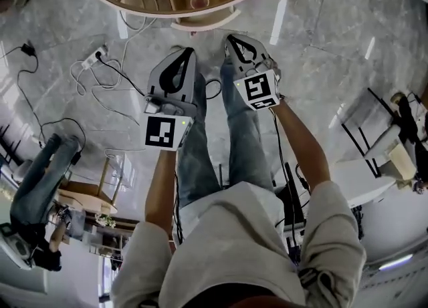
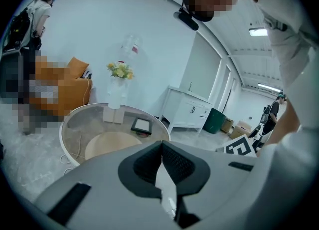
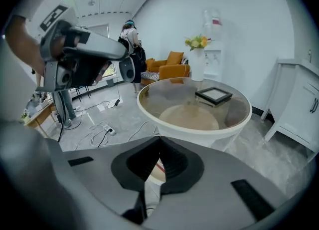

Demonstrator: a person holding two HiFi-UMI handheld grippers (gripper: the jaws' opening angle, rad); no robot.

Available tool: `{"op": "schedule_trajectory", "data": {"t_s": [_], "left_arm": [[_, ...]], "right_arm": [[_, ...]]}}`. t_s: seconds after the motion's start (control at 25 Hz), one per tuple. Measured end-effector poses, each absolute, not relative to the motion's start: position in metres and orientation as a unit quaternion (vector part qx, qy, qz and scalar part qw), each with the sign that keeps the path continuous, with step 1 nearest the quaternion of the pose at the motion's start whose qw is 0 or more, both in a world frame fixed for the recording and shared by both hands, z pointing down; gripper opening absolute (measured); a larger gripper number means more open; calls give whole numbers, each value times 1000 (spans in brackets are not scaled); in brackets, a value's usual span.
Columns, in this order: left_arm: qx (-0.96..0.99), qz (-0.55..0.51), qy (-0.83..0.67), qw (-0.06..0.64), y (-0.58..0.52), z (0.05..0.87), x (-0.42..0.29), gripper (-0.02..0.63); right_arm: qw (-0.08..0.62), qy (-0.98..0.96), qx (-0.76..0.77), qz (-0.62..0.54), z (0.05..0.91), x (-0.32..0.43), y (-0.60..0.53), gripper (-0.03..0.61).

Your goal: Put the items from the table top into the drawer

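Grippers hanging clear of the round table, both clenched on nothing.
Left gripper (image 2: 161,145) is showing its jaws pressed tip to tip with nothing between them, and the right gripper (image 3: 158,140) is doing the same. Both are hovering over the marble floor (image 1: 321,26), well apart from the glass-topped table (image 3: 192,130). A black picture frame (image 3: 213,95) is lying flat on the table top, near a white vase (image 3: 198,69) of flowers.

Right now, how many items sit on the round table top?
2: a vase of flowers at the far edge and a dark frame lying beside it. Others may be hidden.
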State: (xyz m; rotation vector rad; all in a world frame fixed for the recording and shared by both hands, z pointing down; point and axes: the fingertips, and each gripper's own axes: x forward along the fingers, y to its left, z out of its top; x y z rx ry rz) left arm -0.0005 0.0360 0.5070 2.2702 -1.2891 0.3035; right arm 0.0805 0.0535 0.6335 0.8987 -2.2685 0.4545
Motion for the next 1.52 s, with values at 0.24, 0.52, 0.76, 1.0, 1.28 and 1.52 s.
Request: {"op": "schedule_trajectory", "data": {"t_s": [0.24,0.52,0.76,1.0,1.28,1.52], "left_arm": [[849,114,-453,248,27,495,23,15],[850,111,-449,251,17,486,34,15],[843,104,-461,255,6,484,22,15],[828,97,-484,264,-6,487,-4,15],[815,92,-504,272,-6,496,-31,15],[808,90,-514,274,-2,498,-43,15]], "right_arm": [[296,-857,389,163,594,98,21,26],[298,-856,407,116,573,111,-53,26],[346,-856,377,70,583,99,-116,31],[433,-845,313,33,611,84,-165,163],[508,-818,268,10,644,80,-202,184],[532,-809,250,21,658,80,-203,161]]}}
